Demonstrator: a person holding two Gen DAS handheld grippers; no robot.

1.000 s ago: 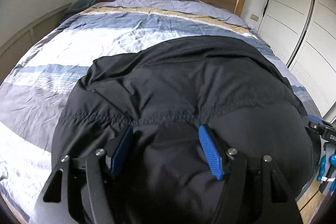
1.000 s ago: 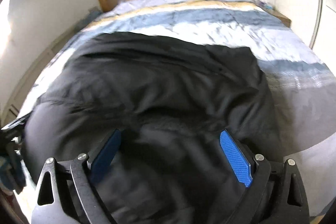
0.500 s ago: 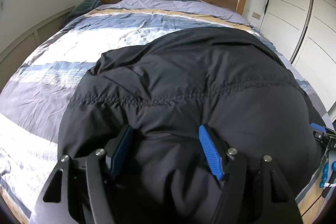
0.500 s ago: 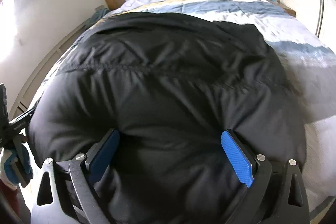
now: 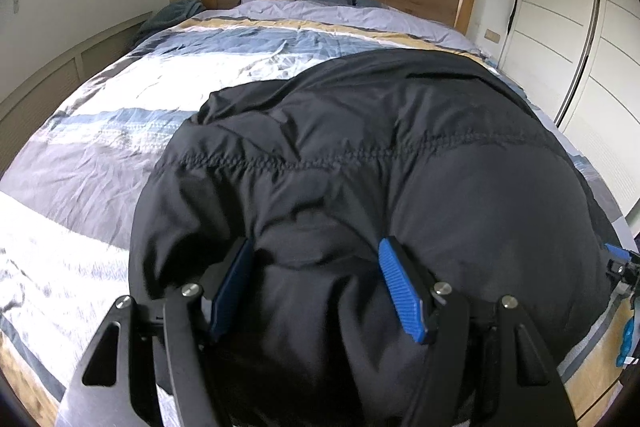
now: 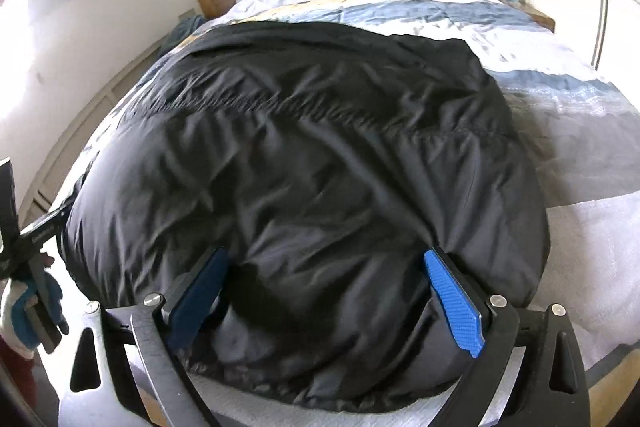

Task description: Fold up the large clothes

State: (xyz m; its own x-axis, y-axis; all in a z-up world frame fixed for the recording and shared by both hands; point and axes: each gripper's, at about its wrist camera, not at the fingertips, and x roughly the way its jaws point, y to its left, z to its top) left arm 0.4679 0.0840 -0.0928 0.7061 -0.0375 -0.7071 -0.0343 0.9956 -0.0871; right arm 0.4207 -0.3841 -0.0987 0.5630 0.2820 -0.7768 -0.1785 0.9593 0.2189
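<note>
only the right view shows a gloved hand (image 6: 30, 311).

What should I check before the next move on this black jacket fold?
1. Left hand-held gripper has puffy fabric of the black jacket bunched between its wide-set fingers: ok.
2. Right hand-held gripper likewise straddles the near edge of the jacket: ok.
3. Firm pinch on either side: cannot tell, the pads look only lightly pressed.
4. Both grips on the same near edge, side by side: ok.
5. Striped duvet beyond the jacket is free for laying it down: ok.
6. Sleeves tucked in: cannot tell, hidden under the bulk.
</note>
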